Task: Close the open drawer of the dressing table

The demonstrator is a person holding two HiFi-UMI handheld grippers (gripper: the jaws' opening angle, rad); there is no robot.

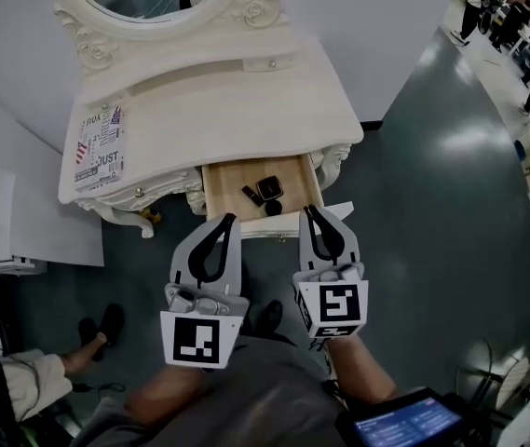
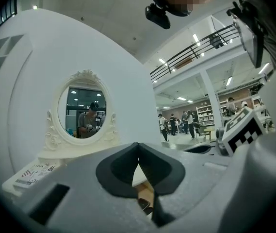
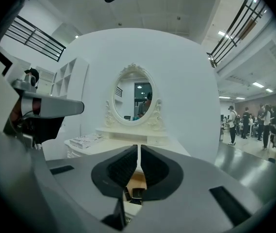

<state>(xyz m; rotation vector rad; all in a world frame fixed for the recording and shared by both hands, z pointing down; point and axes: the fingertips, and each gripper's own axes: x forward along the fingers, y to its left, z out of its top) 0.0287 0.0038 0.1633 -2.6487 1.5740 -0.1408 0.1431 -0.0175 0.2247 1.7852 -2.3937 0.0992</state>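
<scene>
- The left claw [image 1: 226, 218] is shut tip to tip and holds nothing; it sits at the left end of the front of the drawer [image 1: 227, 186].
- The right claw [image 1: 309, 210] is also closed and empty, at the drawer's right front corner.
- The drawer juts open from under the worktop [image 1: 209, 110], with small dark items [image 1: 267, 190] inside.

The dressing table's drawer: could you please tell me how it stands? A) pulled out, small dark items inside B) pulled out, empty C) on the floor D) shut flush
A: the head view shows the drawer pulled out, with small dark items on its wooden bottom.
</scene>
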